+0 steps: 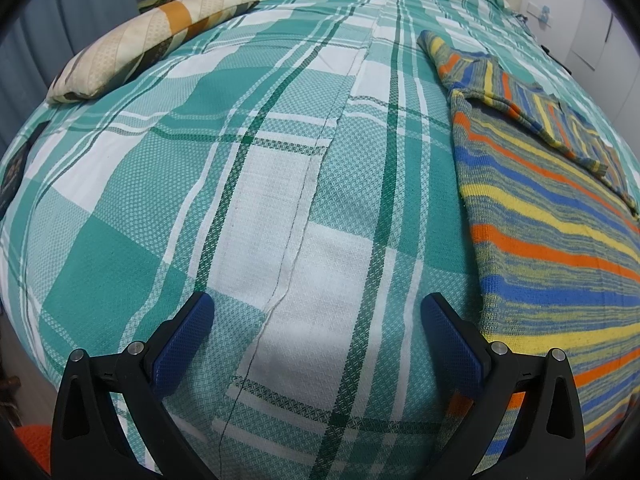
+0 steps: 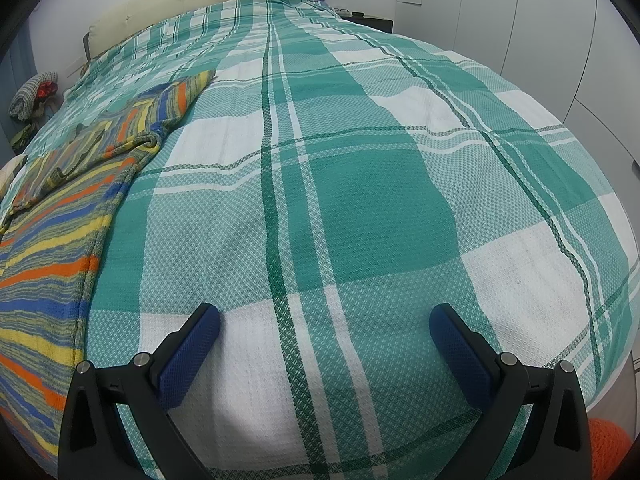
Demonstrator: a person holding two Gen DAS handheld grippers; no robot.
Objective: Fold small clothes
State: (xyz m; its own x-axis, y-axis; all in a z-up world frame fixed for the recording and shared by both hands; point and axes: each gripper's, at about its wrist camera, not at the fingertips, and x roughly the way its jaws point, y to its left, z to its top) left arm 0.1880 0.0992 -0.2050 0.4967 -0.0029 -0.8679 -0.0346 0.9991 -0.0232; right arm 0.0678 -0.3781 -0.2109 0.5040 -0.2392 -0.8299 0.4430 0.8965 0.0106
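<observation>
A soft, light striped knit garment [image 1: 560, 248] lies flat on a green plaid bedspread [image 1: 280, 160] between the left gripper [image 1: 316, 320] and right gripper [image 2: 324, 328], both wide open and empty; its near hem corners look easiest to pinch.

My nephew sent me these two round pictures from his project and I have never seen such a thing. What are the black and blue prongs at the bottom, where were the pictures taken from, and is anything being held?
The prongs are hand-held grasping tools: a person carries one in each hand, and each has a wide-angle camera looking forward along its two fingers. One picture comes from the left tool, the other from the right tool. Both are open and hold nothing. They hover over a bed with a green and white checked bedspread. A striped sweater in orange, blue and yellow lies on it between the two tools, one sleeve folded across its body. A pillow rests farther up the bed.
</observation>
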